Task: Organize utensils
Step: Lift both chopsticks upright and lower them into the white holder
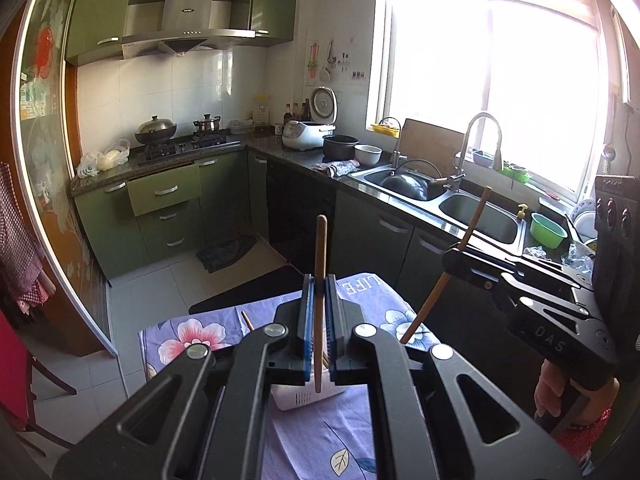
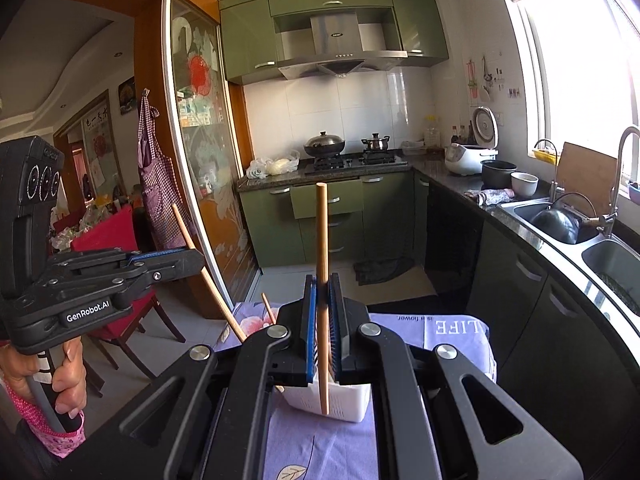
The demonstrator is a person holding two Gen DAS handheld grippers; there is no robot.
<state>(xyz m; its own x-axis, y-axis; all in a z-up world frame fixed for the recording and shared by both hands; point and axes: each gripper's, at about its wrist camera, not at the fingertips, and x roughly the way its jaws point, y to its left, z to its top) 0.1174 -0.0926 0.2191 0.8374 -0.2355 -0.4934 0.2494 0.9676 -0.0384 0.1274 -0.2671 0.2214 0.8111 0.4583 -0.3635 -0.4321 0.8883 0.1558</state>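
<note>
left chopstick: a wooden chopstick (image 1: 320, 280) stands nearly upright, pinched about midway along between the blue pads of the left claw (image 1: 319, 320); its lower end hangs just over the white basket (image 1: 304, 398).
right chopstick: a second chopstick (image 2: 321, 280) is clamped the same way in the right claw (image 2: 323, 324), long axis close to upright, lower tip in front of the basket's near wall (image 2: 340, 404).
basket: white slotted holder standing on the flowered cloth (image 1: 192, 336) that covers the tabletop, directly below both claws, toward the near edge.
loose stick: one more stick (image 1: 248, 320) lies on the cloth towards its far left corner; it is touched by neither claw.
claws: both are closed tight, each on its own chopstick.
relation that matters: the basket's open top lies straight beneath both tips, so the likely move is down along each stick's own axis.
nearer hand: I judge them about level; neither tip is clearly closer.
risk: from the other camera each held stick looks tilted, so the two could cross on the way down.
</note>
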